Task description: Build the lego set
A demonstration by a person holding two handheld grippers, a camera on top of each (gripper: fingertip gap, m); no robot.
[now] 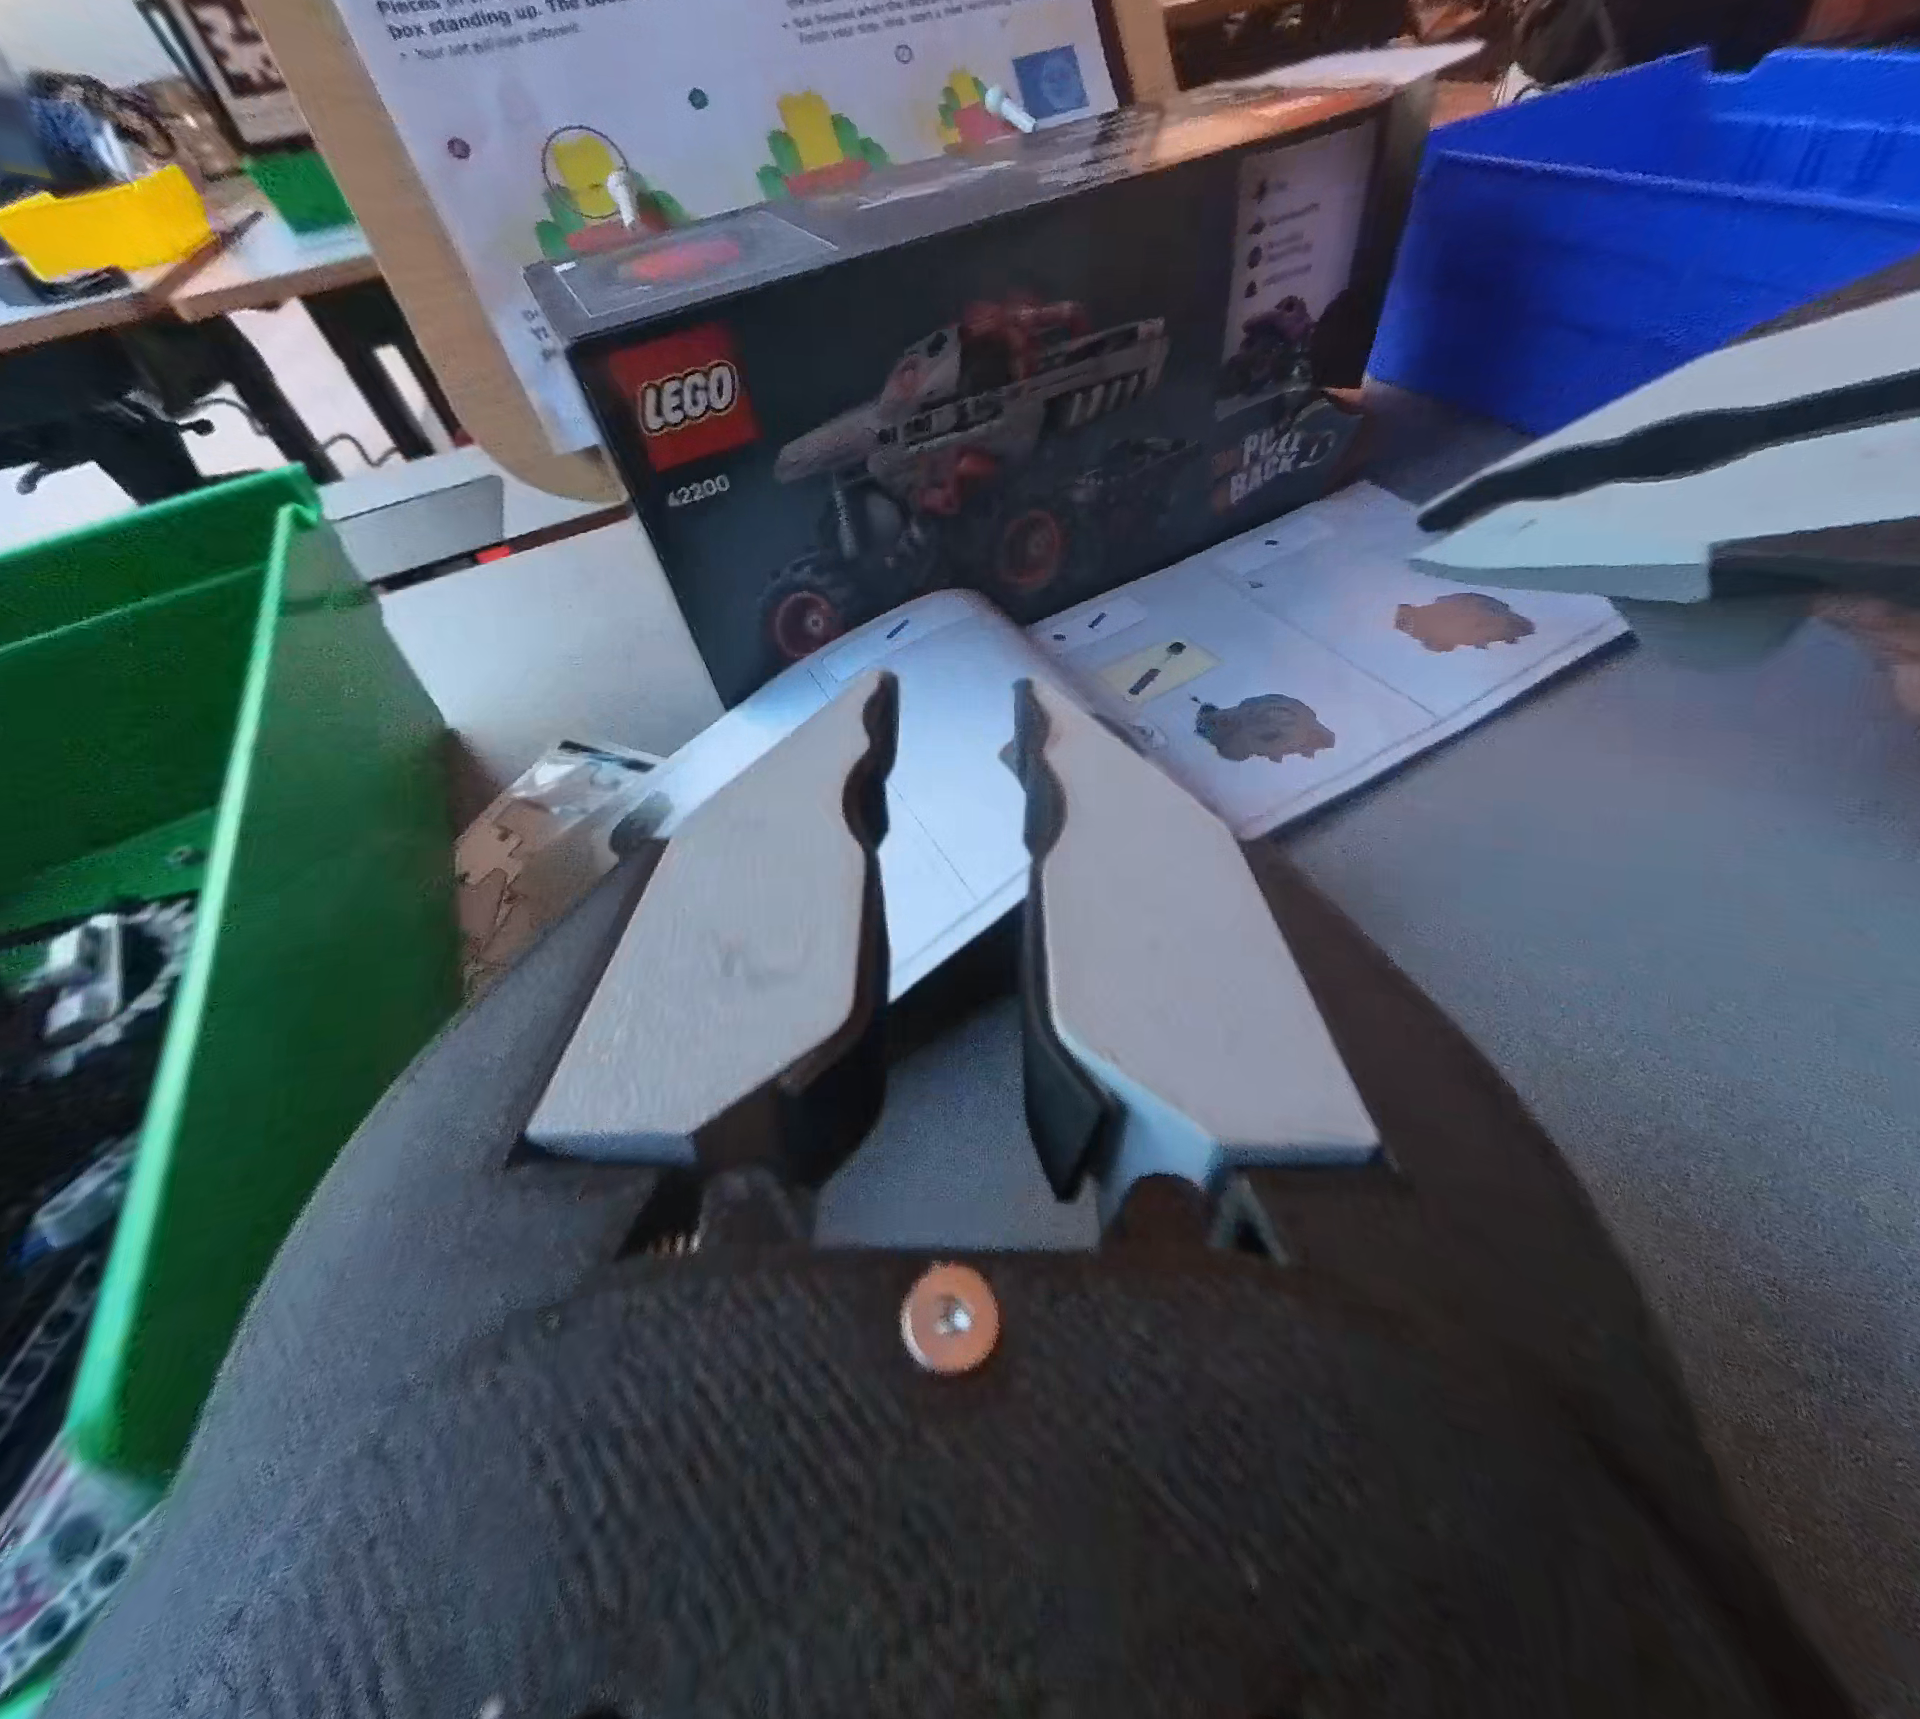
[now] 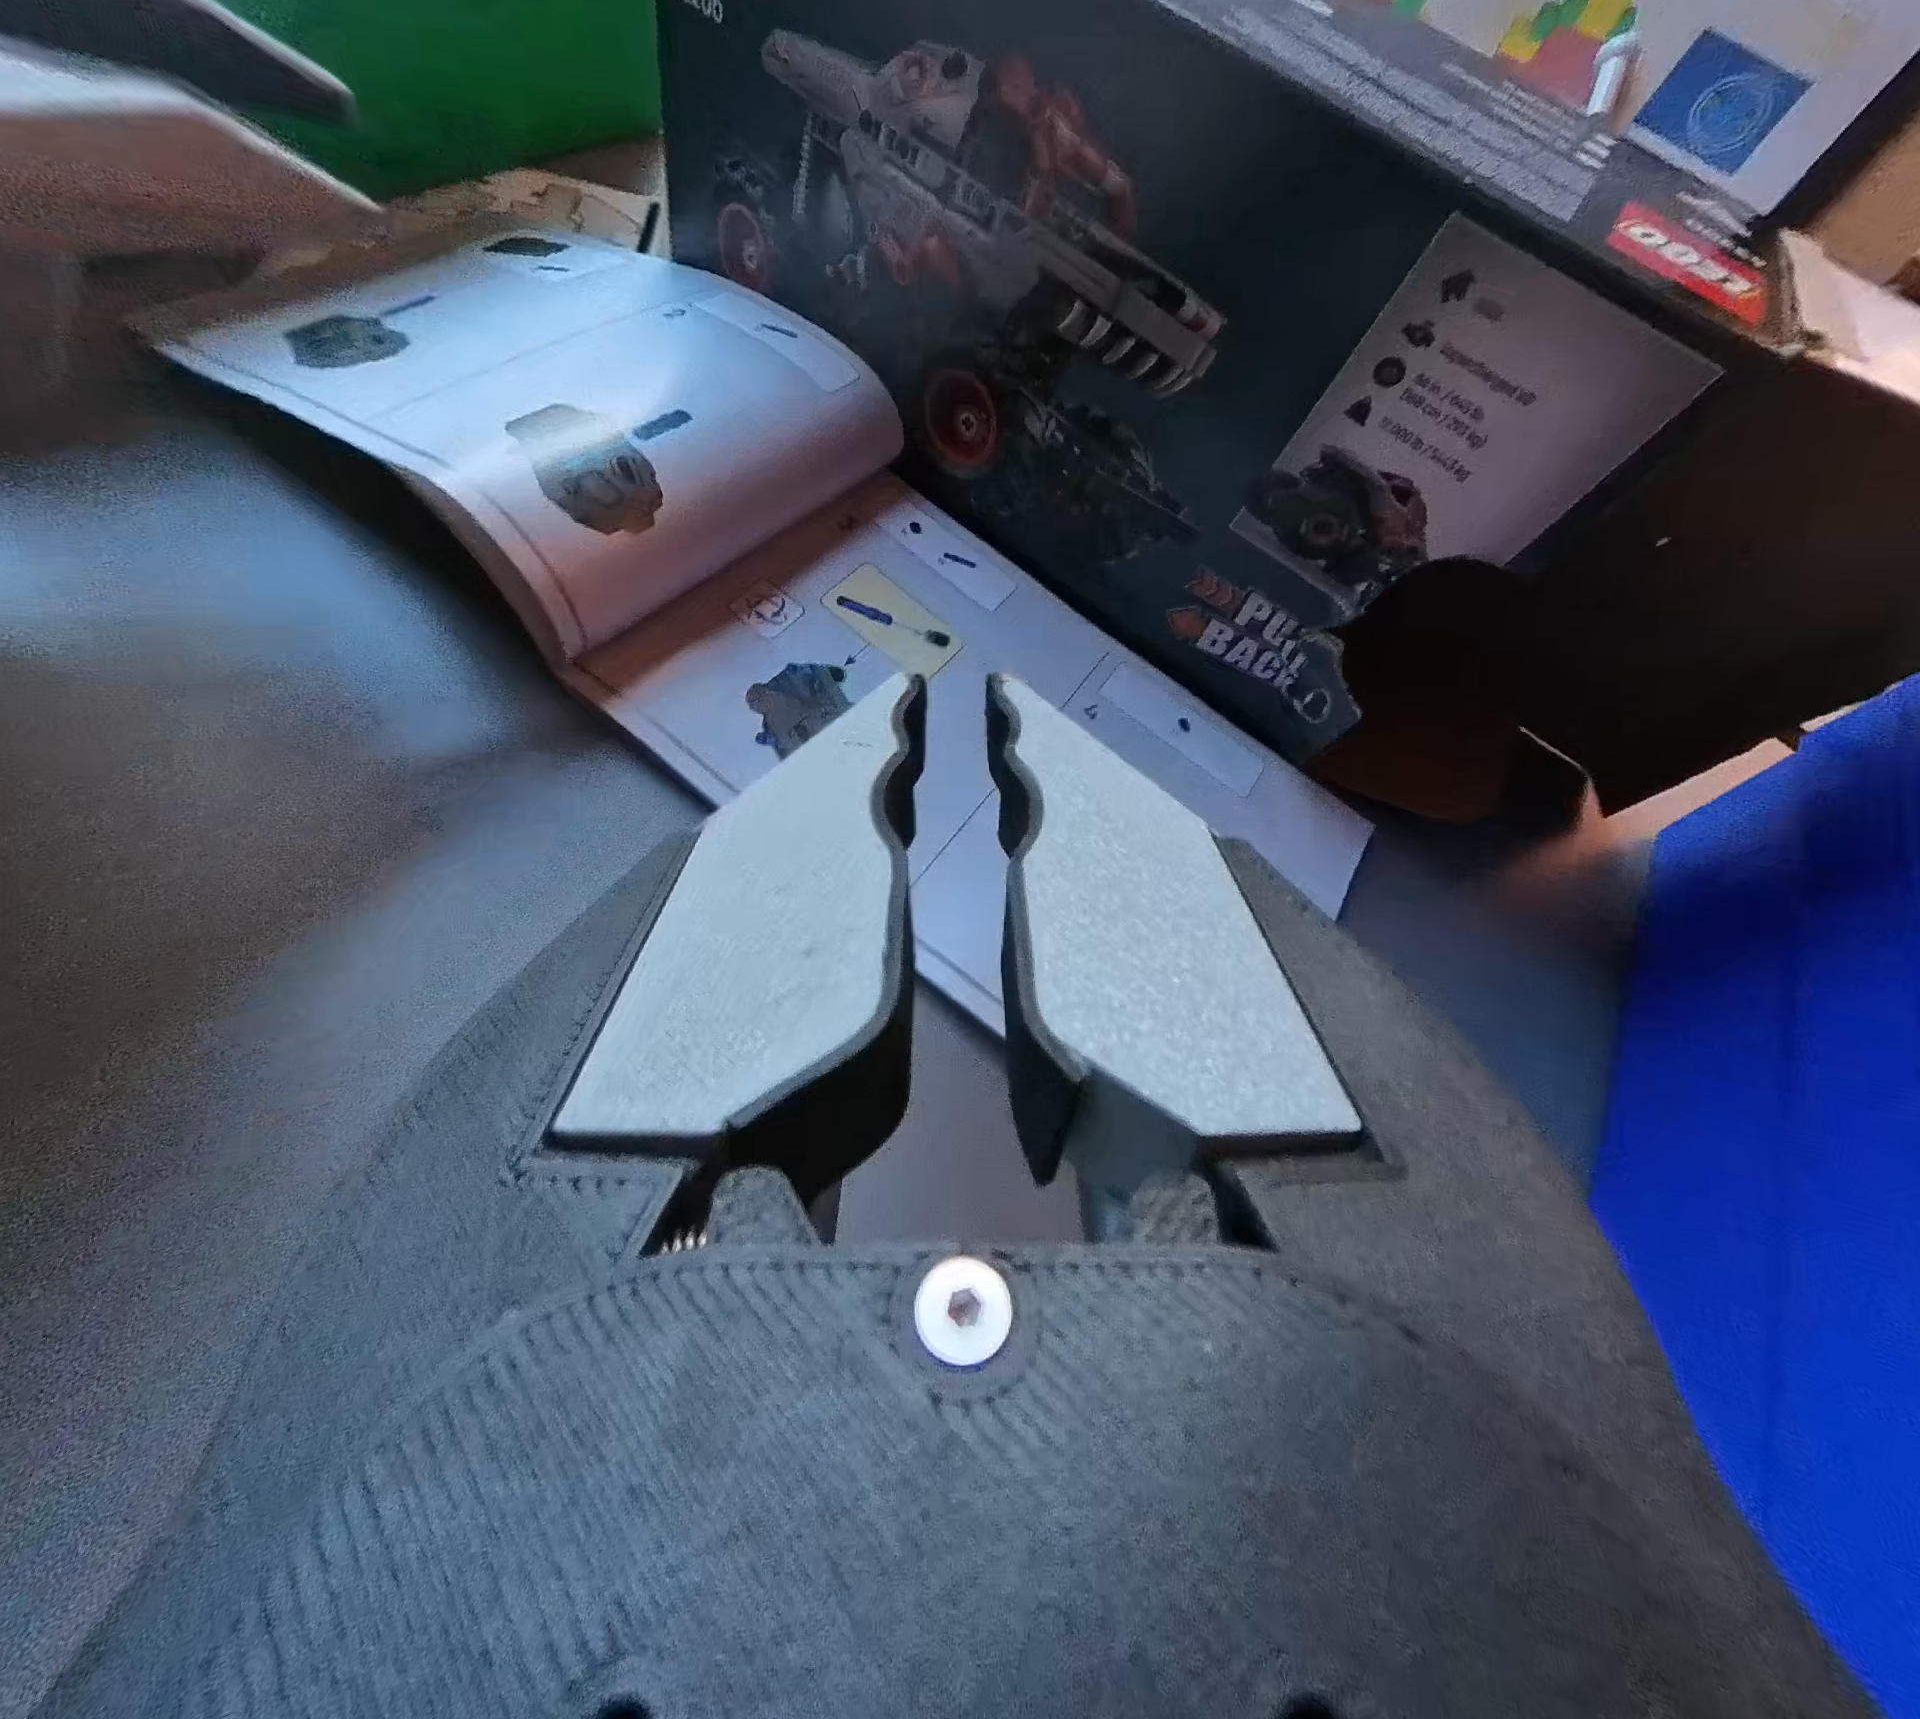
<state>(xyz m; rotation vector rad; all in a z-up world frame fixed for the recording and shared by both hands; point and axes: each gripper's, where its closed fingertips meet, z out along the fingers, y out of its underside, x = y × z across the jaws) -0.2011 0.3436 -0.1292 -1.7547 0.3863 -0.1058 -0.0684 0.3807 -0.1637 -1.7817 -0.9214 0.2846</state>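
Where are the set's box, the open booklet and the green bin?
box (image 1: 935, 443): left wrist view, front face.
booklet (image 2: 665, 381): right wrist view, curled left page.
green bin (image 1: 260, 838): left wrist view, near wall.

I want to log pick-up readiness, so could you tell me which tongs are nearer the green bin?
Left. The left tongs hover over the booklet right beside the green bin; the right tongs sit farther across, by the blue bin.

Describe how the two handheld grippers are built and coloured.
Both match. The left gripper and right gripper each have two flat pale-grey fingers tapering to points, lined inside with wavy black pads. They emerge from a black ribbed, 3D-printed-looking body with one round silver screw at centre. No cables or sleeves show.
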